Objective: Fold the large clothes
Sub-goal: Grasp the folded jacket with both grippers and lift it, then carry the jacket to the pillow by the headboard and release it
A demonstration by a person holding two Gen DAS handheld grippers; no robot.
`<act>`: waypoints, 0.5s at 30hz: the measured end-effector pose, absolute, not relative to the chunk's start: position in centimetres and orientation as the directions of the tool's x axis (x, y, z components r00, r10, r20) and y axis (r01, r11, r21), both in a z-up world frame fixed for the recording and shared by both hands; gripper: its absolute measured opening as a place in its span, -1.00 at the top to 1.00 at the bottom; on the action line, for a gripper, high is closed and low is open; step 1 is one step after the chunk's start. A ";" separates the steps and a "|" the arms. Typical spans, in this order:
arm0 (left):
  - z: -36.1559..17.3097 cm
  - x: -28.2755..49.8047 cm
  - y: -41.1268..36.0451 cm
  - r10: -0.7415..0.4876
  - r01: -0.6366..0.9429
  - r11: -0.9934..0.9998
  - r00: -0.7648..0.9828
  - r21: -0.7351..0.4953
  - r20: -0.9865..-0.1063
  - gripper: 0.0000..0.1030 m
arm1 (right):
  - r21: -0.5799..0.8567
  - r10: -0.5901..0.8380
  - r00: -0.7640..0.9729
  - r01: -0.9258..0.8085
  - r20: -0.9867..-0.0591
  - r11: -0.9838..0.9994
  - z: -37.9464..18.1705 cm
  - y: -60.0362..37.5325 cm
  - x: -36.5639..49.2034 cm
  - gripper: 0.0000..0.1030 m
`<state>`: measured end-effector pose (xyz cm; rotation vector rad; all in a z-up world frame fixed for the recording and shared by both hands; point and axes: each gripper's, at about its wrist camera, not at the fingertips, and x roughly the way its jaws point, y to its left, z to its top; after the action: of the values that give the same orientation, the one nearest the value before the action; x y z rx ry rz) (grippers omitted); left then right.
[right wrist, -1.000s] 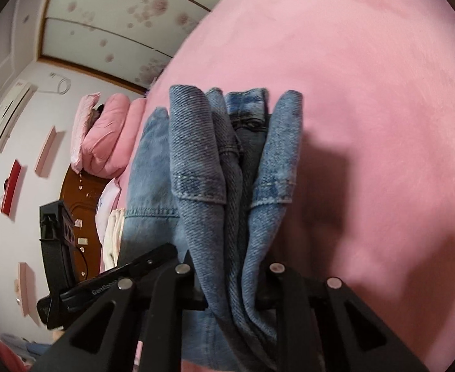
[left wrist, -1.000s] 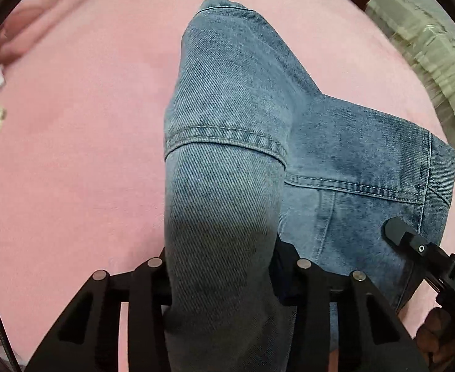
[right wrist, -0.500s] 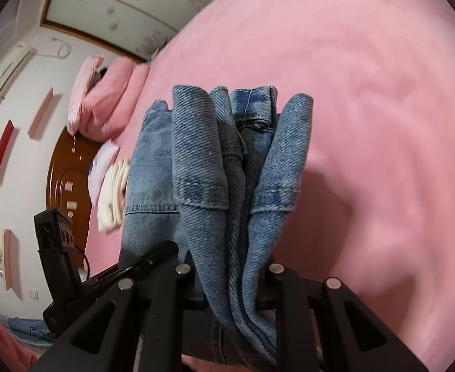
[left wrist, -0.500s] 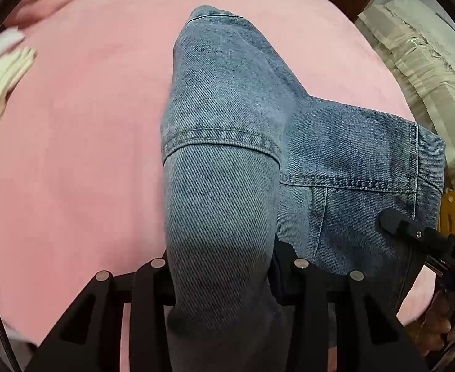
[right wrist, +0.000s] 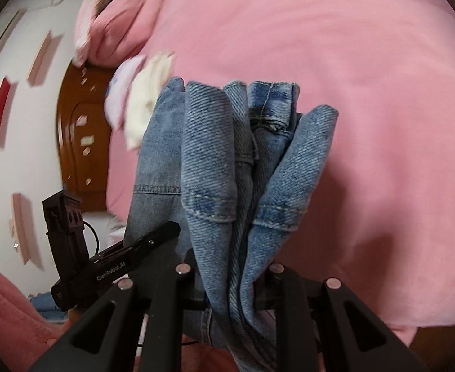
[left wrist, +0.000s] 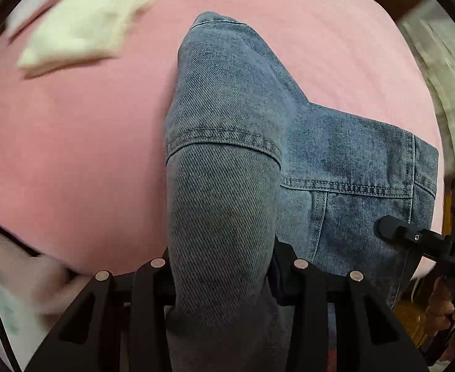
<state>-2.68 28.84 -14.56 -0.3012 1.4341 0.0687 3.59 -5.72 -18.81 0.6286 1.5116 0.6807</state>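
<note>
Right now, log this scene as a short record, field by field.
garment: folded blue jeans, held up over the bed
left gripper: shut on a thick fold of the jeans
right gripper: shut on bunched denim layers
surface: pink blanket
other items: folded cream cloth on the blanket; pink pillows by the wooden headboard
image: background blurred

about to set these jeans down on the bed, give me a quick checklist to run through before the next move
1. Left gripper clamped on the jeans: ok.
2. Right gripper clamped on the bunched denim layers: ok.
3. Layers in the right grip lined up evenly: not ok, hems sit staggered.
4. Bare pink bedspread ahead for landing: ok.
5. Folded cream clothes clear of the jeans: ok in the left view.
6. Lower part of the jeans hanging free: cannot tell, hidden below the grippers.
</note>
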 end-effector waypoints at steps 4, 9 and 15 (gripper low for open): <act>-11.8 -1.0 36.2 -0.007 -0.269 0.961 0.206 -0.064 -0.979 0.26 | 0.774 0.771 -0.072 -0.097 -0.633 0.626 -18.1 3.4 6.7 0.68; -9.7 4.0 48.2 0.139 -0.337 0.941 0.313 0.027 -0.940 0.26 | 0.830 0.843 -0.025 -0.193 -0.538 0.524 -18.1 15.8 13.3 0.68; -6.4 12.7 58.9 0.242 -0.335 0.937 0.409 0.102 -0.880 0.26 | 0.886 0.909 0.015 -0.217 -0.416 0.409 -17.9 27.7 21.9 0.68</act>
<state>12.71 58.86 -6.40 -0.0956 1.0913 0.3641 21.92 27.66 -17.88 0.7241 1.2458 1.0080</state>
